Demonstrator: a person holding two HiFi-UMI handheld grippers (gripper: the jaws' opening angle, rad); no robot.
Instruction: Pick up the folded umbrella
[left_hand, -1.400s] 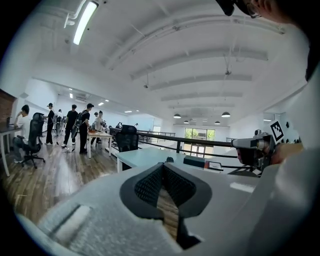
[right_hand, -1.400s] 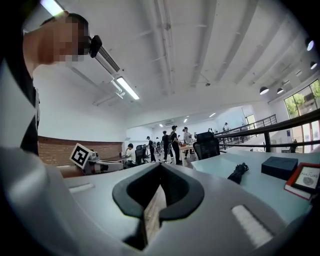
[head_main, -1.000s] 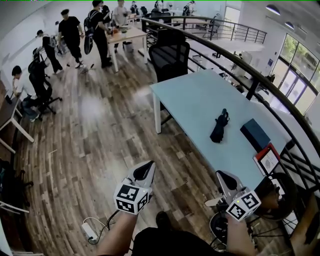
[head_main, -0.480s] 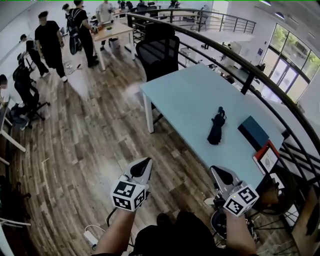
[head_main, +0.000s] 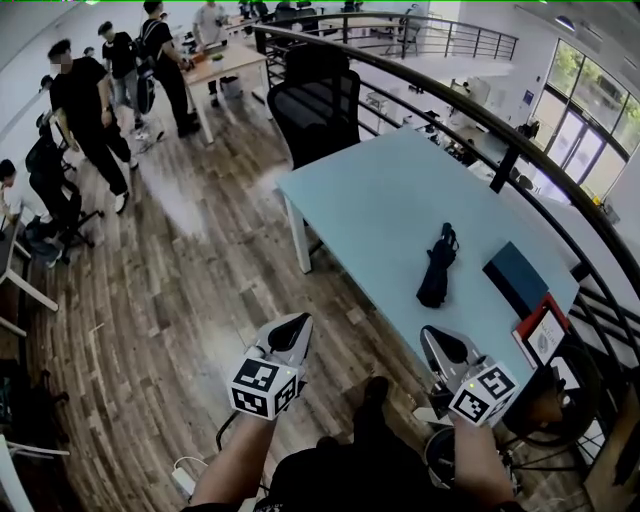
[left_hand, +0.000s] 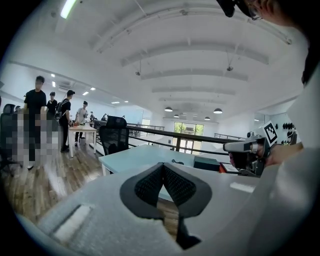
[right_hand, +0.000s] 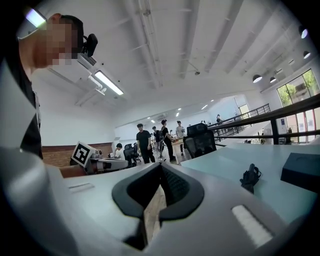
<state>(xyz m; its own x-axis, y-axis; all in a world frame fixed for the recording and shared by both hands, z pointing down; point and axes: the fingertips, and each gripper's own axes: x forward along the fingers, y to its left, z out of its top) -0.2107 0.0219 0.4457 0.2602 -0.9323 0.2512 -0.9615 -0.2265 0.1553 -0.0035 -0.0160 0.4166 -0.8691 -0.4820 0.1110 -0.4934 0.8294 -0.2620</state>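
The folded black umbrella (head_main: 437, 266) lies on the light blue table (head_main: 380, 200), towards its right end. It also shows in the right gripper view as the umbrella (right_hand: 249, 178), and far off in the left gripper view as the umbrella (left_hand: 176, 162). My left gripper (head_main: 298, 325) hangs over the wooden floor, left of the table's near edge, shut and empty. My right gripper (head_main: 432, 335) is at the table's near edge, short of the umbrella, with its jaws together and nothing in them.
A dark blue box (head_main: 516, 276) and a red-framed tablet (head_main: 541, 334) lie right of the umbrella. A black office chair (head_main: 318, 100) stands at the table's far end. A dark railing (head_main: 520, 150) runs behind the table. Several people (head_main: 85, 110) stand at the far left.
Both grippers have moved forward towards the table, and the umbrella now lies closer. The people at the far left have walked nearer. Both jaws stay closed.
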